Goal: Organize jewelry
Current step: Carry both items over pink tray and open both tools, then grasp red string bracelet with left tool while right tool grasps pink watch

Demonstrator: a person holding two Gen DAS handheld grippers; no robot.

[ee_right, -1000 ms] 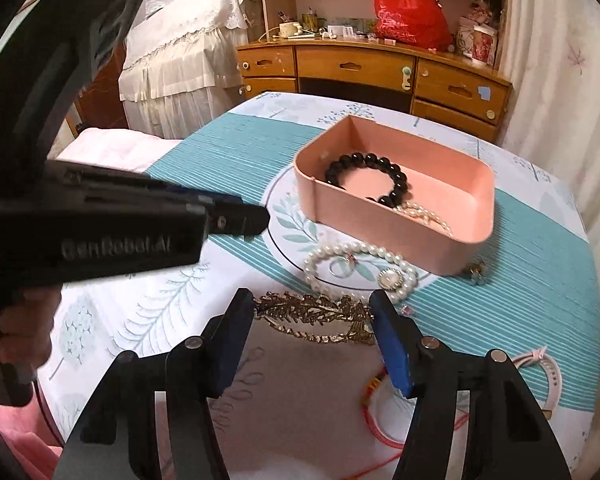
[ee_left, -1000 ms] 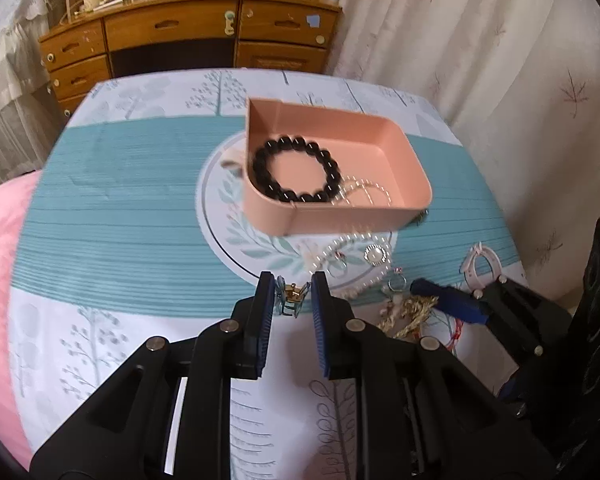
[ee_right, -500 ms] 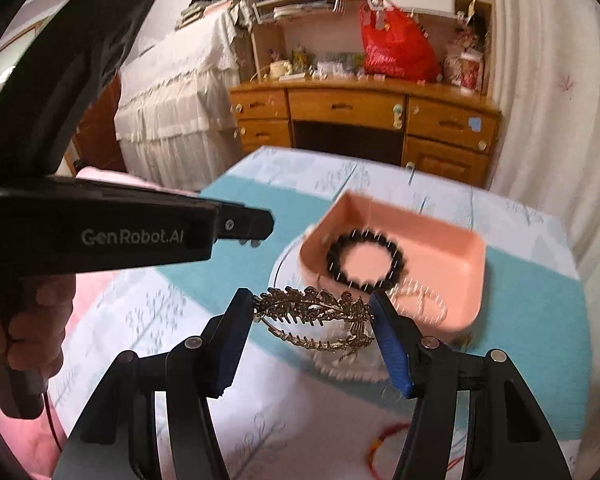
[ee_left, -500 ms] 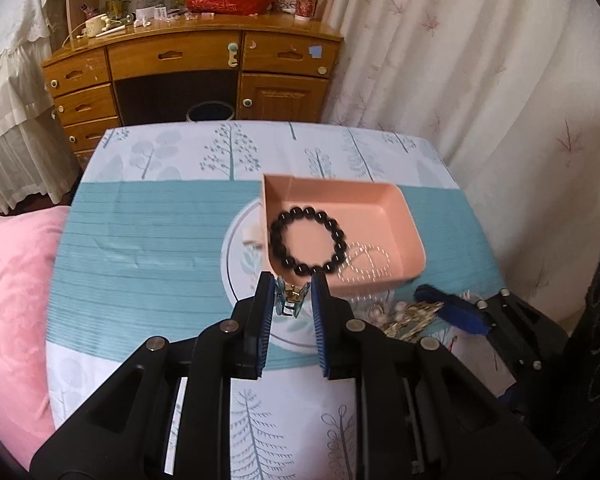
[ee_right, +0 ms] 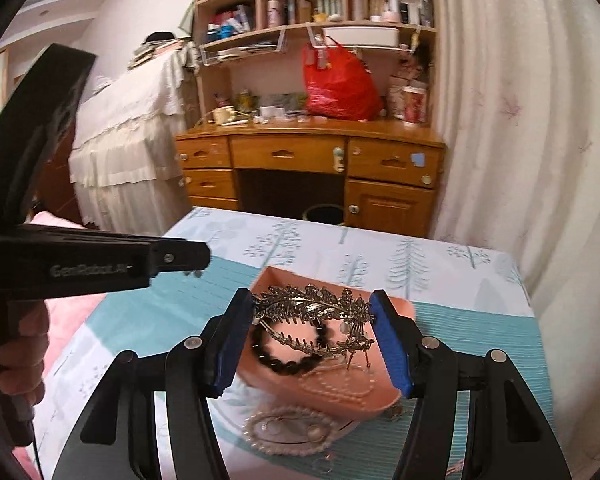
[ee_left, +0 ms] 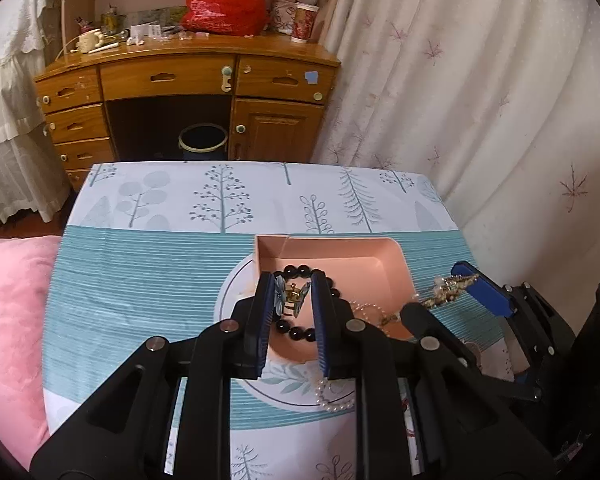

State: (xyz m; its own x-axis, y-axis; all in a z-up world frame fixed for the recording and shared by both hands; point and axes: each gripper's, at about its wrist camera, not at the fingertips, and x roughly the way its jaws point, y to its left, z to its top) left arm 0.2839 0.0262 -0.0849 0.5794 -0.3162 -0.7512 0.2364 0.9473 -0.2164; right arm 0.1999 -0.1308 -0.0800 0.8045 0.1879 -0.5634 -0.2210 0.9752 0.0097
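Over on the left lay a pink blanket (ee_left: 8, 320) beside the desk (ee_left: 140, 280), its cloth printed with pale trees and teal stripes. And there was the left tool (ee_left: 290, 300), held up over the desk, jaws drawn close and clamped on a small hair clip (ee_left: 290, 298) — gold metal, with a pale blue flower against the left pad. Right behind that clip, seen past the fingers, sat the pink tray (ee_left: 340, 254) on the round motif of the cloth, open side up. Inside it lay a black bead bracelet (ee_left: 300, 332) and a fine pale chain (ee_left: 364, 308) toward the right of it. On the cloth just in front of the tray lay a string of pearls (ee_left: 336, 402), partly hidden by the tool's frame.

Farther right came the right tool (ee_right: 312, 340), also raised above the desk, jaws standing about halfway and pressed on either end of a gold leaf-pattern hair comb (ee_right: 312, 312). The comb spanned the gap from pad to pad, its teeth hanging down, and in the right wrist view it hung in front of the tray. From the left wrist view, that comb's tip poked out beside the right tool's blue pad, just beyond the tray's right wall.

A hand (ee_right: 16, 352) gripped the left tool's handle at the left edge of the right wrist view. Behind it all stood a wooden dresser (ee_left: 188, 80) with a red bag (ee_left: 224, 0) on top, and white curtains (ee_left: 480, 100) filled the right side.
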